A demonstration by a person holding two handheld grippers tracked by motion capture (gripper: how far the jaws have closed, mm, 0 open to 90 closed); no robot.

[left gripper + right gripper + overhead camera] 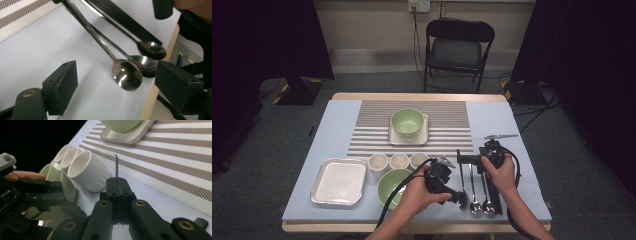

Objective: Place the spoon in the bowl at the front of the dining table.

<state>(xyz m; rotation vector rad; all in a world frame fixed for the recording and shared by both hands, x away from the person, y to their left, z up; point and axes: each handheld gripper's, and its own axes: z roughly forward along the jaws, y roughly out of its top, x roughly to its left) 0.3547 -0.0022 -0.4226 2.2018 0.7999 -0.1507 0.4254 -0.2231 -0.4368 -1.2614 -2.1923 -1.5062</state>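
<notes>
- At the table's [337, 107] near right corner, my right gripper [117, 185] is clamped shut on the handle of 1 spoon [100, 40], the thin steel shaft standing up between its pads [112, 187].
- That spoon's bowl lies on the blue cloth close to the table's near edge, touching the bowl of the 2nd spoon [143, 62]; a 3rd spoon [151, 50] lies just beyond, beside a black strip [125, 18].
- My left gripper [116, 82] hangs over the held spoon's bowl, jaws wide apart and pressing on nothing.
- 3 white cups [398, 161] and a green bowl [392, 186] sit left of the spoons; a second green bowl [407, 121] rests on a tray on the striped mat [447, 112].
- My reading: I am at the spoon-picking step, 1 spoon taken by its handle end.
- Next, I judge, calls for lifting it clear without dragging its 2 neighbours, my left staying out of the way.
</notes>
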